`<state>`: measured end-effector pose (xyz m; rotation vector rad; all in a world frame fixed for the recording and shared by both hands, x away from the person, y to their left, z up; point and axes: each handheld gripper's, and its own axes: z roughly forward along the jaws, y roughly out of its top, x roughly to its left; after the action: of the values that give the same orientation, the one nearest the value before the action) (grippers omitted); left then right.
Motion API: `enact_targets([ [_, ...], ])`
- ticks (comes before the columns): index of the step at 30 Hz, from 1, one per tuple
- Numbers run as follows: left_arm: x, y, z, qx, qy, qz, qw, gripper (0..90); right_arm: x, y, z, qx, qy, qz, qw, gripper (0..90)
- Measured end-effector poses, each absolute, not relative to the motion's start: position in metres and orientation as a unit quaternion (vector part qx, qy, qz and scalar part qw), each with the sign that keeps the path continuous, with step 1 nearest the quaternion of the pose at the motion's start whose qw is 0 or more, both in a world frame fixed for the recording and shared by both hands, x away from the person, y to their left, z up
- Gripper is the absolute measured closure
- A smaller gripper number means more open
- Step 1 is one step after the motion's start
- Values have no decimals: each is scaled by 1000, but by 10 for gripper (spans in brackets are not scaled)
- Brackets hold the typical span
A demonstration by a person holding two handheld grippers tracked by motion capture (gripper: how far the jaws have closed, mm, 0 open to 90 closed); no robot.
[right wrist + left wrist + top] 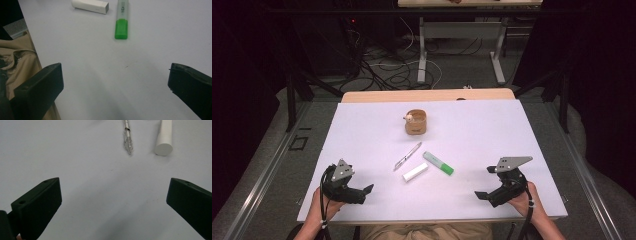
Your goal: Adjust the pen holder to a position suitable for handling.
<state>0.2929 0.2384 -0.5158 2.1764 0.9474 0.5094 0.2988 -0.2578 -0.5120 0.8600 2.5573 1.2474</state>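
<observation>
While claws (pixel 362 192) gape, table (pixel 362 130) lies bare.

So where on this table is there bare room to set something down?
Bare: both far corners flanking the wooden cup, and the near strip between the tongs. Crowded: mid-table, where pen, white tube and green highlighter cluster.

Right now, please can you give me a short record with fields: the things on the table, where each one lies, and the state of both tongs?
surface: white table
cup: brown wooden cup, upright, toward the far side
pen: clear pen, lying flat, left of the other two
stick: white stick, lying flat, nearest to the person
marker: green highlighter, lying flat, right of the white stick
left tongs: open, nothing between the jaws, at the near left
right tongs: open, nothing between the jaws, at the near right
contact: neither tongs touch any item
</observation>
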Motion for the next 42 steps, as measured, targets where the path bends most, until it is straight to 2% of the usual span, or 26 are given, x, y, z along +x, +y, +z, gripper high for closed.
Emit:
enact_targets([
  [4, 293, 239, -515, 842, 365, 194, 346, 0, 299, -257, -512, 289, 859, 416, 74, 0],
  [21, 303, 236, -515, 838, 375, 202, 341, 1, 299, -257, -513, 288, 859, 415, 80, 0],
  [42, 351, 217, -513, 846, 377, 205, 317, 1, 301, -256, -514, 285, 862, 412, 74, 0],
])
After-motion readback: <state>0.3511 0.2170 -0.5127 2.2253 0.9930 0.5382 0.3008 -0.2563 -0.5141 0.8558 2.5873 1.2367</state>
